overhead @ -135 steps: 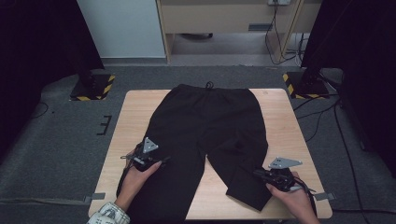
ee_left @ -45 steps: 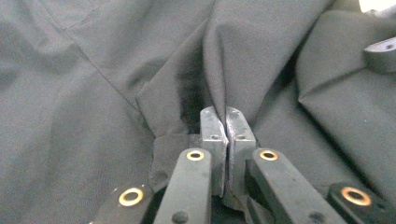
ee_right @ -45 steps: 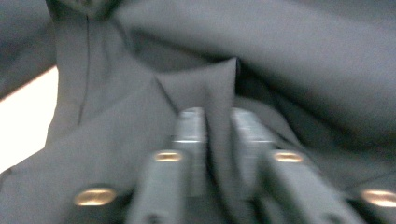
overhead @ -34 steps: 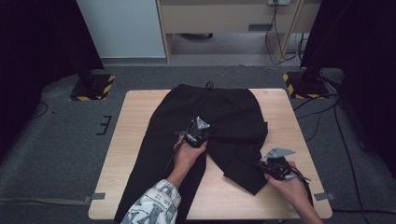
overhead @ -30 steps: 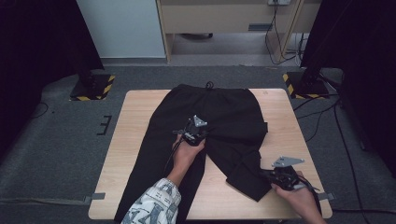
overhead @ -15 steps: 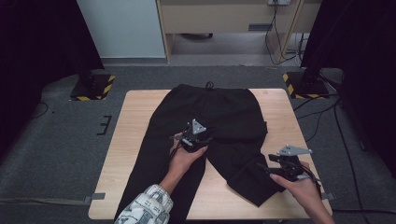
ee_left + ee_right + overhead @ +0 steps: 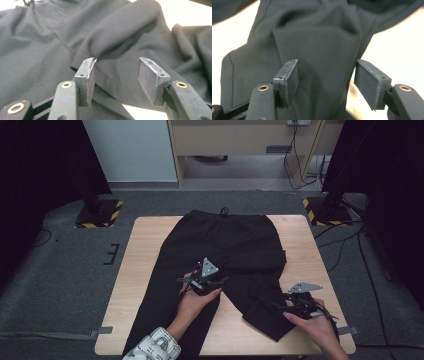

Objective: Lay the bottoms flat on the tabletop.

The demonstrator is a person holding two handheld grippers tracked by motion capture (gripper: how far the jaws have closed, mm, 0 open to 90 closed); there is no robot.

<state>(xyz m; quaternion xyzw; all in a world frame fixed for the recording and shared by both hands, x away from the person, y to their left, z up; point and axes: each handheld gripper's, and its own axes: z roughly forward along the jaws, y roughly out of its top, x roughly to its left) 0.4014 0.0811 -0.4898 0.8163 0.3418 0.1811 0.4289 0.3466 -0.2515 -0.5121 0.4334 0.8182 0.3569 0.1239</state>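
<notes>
The black pants (image 7: 225, 255) lie flat on the desk (image 7: 145, 270), waist at the far edge. They look soft and floppy. Both the left gripper (image 7: 113, 75) and right gripper (image 7: 325, 80) have just opened their jaws halfway, holding nothing. Pinch a hem or fold.

A light wooden table (image 7: 145, 250) is standing on grey carpet (image 7: 60, 285); a pale cabinet (image 7: 240, 137) is sitting behind, dark curtains (image 7: 40, 160) flanking.

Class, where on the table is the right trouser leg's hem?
In the high view, the hem lies at the table's near right edge, beside the right hand-held gripper.
</notes>
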